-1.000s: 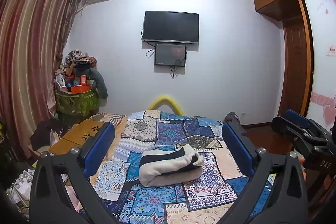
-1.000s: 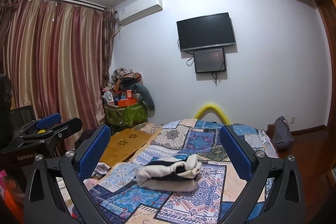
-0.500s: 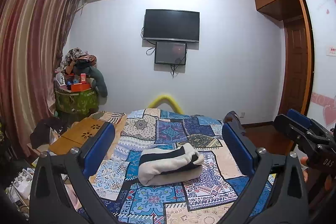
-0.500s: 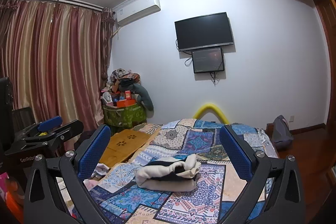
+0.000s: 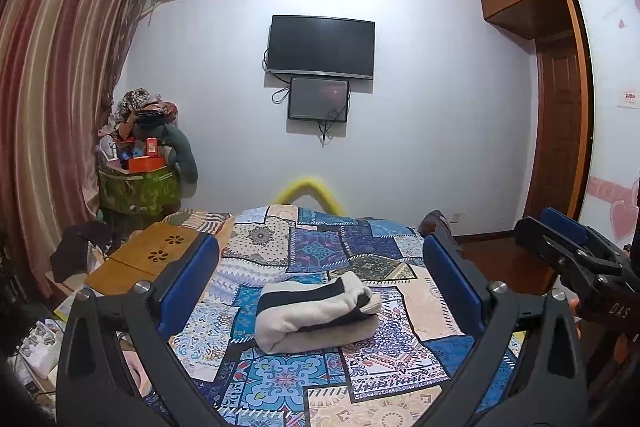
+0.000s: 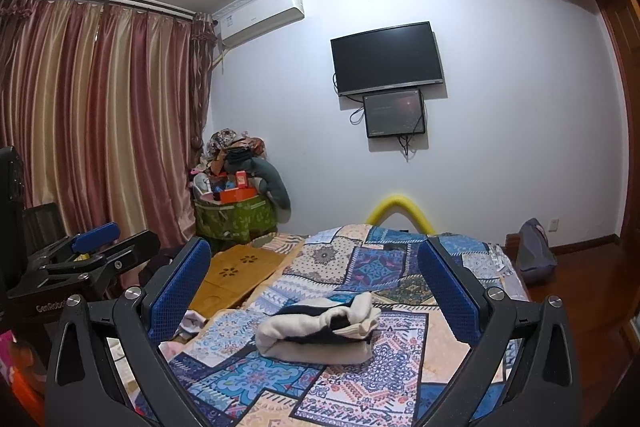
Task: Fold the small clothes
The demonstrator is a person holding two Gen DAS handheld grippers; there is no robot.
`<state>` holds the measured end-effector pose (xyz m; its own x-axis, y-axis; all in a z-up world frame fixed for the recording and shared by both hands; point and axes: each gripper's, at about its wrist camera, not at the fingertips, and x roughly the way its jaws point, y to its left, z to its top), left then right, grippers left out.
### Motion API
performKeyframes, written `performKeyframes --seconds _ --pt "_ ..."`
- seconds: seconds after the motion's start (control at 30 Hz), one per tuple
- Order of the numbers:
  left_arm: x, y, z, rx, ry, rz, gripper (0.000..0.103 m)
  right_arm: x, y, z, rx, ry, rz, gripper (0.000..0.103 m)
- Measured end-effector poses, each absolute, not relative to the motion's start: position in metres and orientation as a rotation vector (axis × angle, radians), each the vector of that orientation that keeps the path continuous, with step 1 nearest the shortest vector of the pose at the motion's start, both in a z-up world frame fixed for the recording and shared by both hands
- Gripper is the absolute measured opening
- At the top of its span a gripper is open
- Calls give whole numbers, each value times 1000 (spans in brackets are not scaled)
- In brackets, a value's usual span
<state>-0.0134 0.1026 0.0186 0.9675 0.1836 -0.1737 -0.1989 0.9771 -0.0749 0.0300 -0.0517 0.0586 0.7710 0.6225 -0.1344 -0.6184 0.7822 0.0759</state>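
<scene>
A cream and black garment (image 5: pixel 316 311) lies folded into a thick bundle on the patchwork bed cover (image 5: pixel 320 251). It also shows in the right wrist view (image 6: pixel 320 331). My left gripper (image 5: pixel 320 279) is open and empty, raised above and in front of the bundle. My right gripper (image 6: pixel 316 287) is open and empty too, held back from the bundle. The right gripper shows at the right edge of the left wrist view (image 5: pixel 576 259), and the left gripper at the left edge of the right wrist view (image 6: pixel 80 259).
A small wooden table (image 5: pixel 148 259) stands at the bed's left side. A green basket piled with things (image 5: pixel 140 187) sits in the corner by the curtains (image 6: pixel 100 131). A TV (image 5: pixel 320 47) hangs on the far wall. A bag (image 6: pixel 534 255) lies on the floor at right.
Both grippers have lifted and tilted slightly, so the bundle sits a little lower in view. The garment has not moved. Both stay open.
</scene>
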Motion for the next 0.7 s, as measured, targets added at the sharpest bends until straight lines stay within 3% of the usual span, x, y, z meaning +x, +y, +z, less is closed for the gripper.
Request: performKeyframes --seconds 0.7 --pt "-12 97 18 -80 173 178 103 29 -52 58 26 157 668 103"
